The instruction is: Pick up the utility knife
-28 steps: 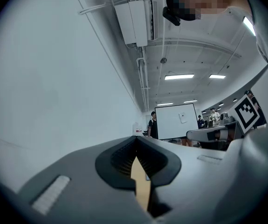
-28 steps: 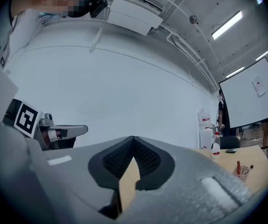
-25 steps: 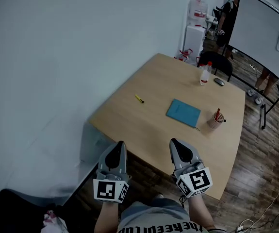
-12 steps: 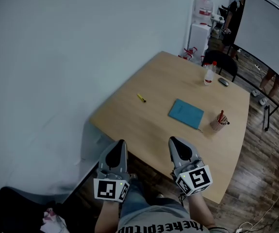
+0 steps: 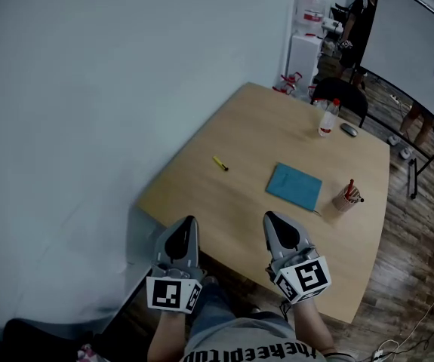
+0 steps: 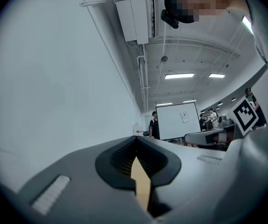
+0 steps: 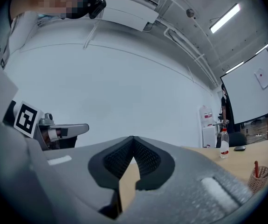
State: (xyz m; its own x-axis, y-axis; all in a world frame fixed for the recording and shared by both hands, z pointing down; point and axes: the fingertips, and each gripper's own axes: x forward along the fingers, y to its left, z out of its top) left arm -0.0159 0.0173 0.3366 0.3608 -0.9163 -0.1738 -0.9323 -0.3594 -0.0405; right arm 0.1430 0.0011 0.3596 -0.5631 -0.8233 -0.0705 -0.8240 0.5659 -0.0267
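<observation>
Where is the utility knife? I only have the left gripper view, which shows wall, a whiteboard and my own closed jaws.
Observer: In the head view the utility knife, small and yellow, lies flat on the table. It is ahead of the left gripper, towards the edge by the wall.
Operator: What's next to it?
Observer: A blue notebook lies to its right, well apart from it. Nothing touches the knife.
Operator: Is my other gripper free?
Observer: Yes. The right gripper has its jaws together on nothing, and it is over the near edge of the table.
</observation>
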